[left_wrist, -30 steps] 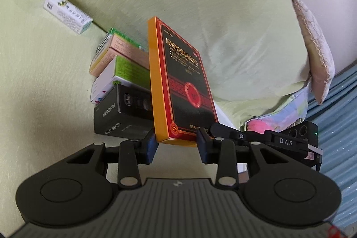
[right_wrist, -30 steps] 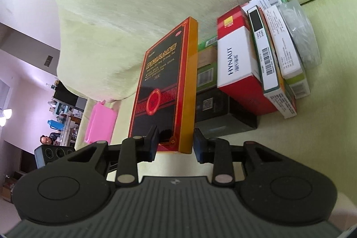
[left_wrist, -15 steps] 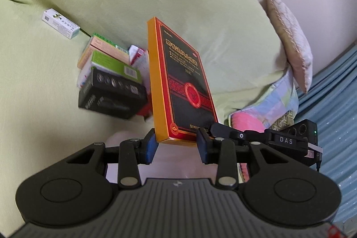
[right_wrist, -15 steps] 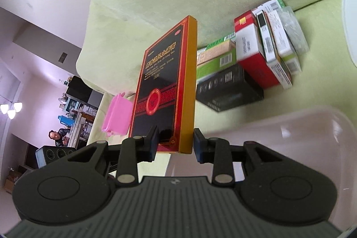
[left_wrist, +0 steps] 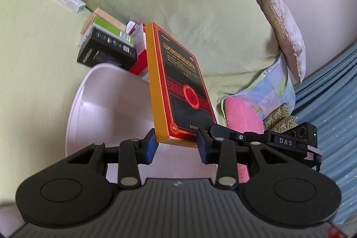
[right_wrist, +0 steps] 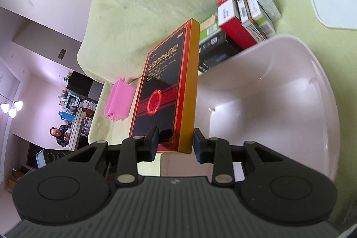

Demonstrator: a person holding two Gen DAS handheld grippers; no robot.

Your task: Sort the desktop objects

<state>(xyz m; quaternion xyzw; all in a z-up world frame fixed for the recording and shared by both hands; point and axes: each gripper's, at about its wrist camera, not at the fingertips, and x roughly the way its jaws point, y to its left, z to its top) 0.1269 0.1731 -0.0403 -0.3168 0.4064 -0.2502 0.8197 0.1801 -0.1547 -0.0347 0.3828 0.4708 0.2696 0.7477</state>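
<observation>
While both claws pinch it, the flat orange-edged black cardboard box (left_wrist: 178, 86) hangs upright over the white plastic bin (left_wrist: 107, 99). Left claw (left_wrist: 176, 145) and right claw (right_wrist: 175, 144) grip opposite ends, likely for binning.

The orange-edged box (left_wrist: 178, 90) hid part of the stacked boxes (left_wrist: 109, 48) behind it — their print was too blurred to read. The white bin (right_wrist: 279, 104) ran under both gripper bodies, its near rim unseen. The white lid (right_wrist: 334, 1) was cut off by the right wrist picture's edge. Whether the pads touched the box was unclear.
</observation>
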